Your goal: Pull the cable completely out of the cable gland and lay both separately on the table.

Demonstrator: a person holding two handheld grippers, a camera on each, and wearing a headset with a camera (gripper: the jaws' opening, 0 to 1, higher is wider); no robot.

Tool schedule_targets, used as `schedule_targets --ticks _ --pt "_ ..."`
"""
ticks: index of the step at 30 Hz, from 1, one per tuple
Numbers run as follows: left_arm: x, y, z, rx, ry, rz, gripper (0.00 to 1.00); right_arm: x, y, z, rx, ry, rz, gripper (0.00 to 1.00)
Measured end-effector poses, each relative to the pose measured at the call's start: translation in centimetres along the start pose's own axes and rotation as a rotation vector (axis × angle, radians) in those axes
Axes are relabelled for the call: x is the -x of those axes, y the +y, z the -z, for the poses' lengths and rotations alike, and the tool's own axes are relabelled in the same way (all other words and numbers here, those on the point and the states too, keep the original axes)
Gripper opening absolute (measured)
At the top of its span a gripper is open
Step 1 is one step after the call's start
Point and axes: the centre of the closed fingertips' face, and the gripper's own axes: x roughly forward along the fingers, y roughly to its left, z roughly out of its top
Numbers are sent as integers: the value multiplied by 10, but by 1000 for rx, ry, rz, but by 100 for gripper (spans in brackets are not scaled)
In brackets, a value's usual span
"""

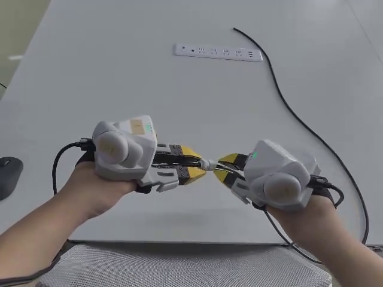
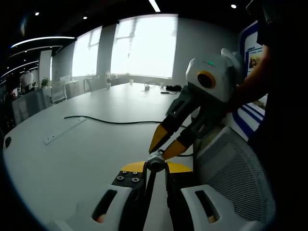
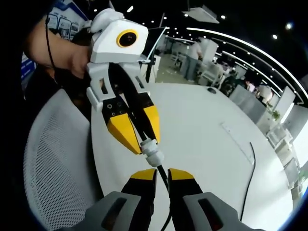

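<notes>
Just left of the cable gland (image 1: 206,163) in the head view, the left gripper (image 1: 198,165) is facing it. The right gripper (image 1: 220,165) is meeting it from the opposite side. The gland is hanging between them, above the near part of the tabletop (image 1: 179,89).

Left gripper view: the gland (image 2: 155,162) is sitting at this gripper's own tips, which are pressing together on it. A thin black cable (image 2: 149,185) is running back from it. The right gripper's yellow fingers (image 2: 163,131) are converging just beyond the gland.

Right gripper view: own fingers (image 3: 144,175) are pinching the cable (image 3: 165,179) just beside the gland (image 3: 151,154), and the left gripper's fingers (image 3: 126,131) are clamping its far end.

Judgement: the pull-out is in hand, and the cable is looking threaded. The next move is calling for a straight draw apart along the cable with both pinches firm, then separate set-downs.

The gland is appearing as a small, pale plastic fitting.
</notes>
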Motion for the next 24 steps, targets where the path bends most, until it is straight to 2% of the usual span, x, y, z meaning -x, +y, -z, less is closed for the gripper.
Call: schedule_targets --ticks 10,24 --pt "1 1 1 -4 2 -2 15 -3 -1 0 -29 0 8 1" --pt "6 7 -5 4 -21 -14 15 -2 -19 14 -220 13 48 1"
